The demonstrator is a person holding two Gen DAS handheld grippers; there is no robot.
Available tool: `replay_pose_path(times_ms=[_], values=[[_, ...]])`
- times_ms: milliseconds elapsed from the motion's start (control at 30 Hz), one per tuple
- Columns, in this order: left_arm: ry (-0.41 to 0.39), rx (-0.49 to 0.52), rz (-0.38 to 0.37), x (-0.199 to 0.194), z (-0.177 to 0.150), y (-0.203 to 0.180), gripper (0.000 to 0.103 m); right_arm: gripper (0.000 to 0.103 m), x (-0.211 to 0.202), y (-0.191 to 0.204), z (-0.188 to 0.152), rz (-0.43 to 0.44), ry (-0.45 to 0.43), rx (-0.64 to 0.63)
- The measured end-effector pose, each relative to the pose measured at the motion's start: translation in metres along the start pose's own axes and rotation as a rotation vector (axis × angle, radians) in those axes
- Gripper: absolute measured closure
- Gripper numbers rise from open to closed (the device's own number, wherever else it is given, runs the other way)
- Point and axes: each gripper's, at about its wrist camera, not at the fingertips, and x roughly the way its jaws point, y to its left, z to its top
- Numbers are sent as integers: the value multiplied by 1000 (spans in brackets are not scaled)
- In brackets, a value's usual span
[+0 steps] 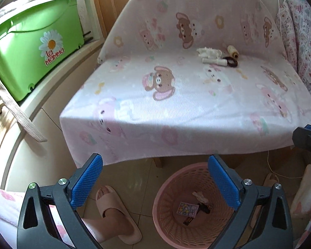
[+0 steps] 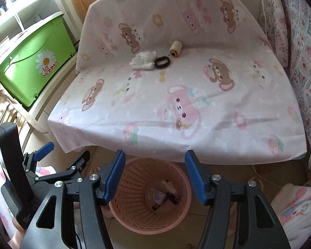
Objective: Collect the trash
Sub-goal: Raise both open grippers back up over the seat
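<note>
A: Item one, grippers?
B: Left gripper [image 1: 155,183], jaws wide apart, nothing between the blue pads; it hangs above the floor at 6 o'clock in its own view. Right gripper [image 2: 154,178], jaws likewise apart and empty, directly over the pink basket [image 2: 134,220].

A: Item two, basket contents?
B: One patterned wrapper [image 2: 155,196], one crumpled pale scrap [image 2: 170,185], some dark bits beside them. The basket stands on the tiled floor just in front of the table edge.

A: Item three, trash on the table?
B: On the pink cartoon-print cloth [image 2: 176,108], toward 12 o'clock: white crumpled tissue [image 2: 144,60], a dark ring [image 2: 162,62] touching it, a cream thread spool [image 2: 175,47] just beside the ring.

A: Surroundings?
B: Green tub [image 1: 31,47] on a ledge at 10 o'clock; a slippered foot [image 1: 114,209] left of the basket.
</note>
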Motion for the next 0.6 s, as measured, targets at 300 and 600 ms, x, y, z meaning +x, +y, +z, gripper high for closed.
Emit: replay_pose_path(times_ms=[300, 600], values=[[-44, -20, -43, -20, 29, 3, 1, 36, -26, -2, 22, -67, -122, -60], [-125, 28, -43, -30, 105, 0, 1, 32, -33, -18, 76, -113, -158, -147]])
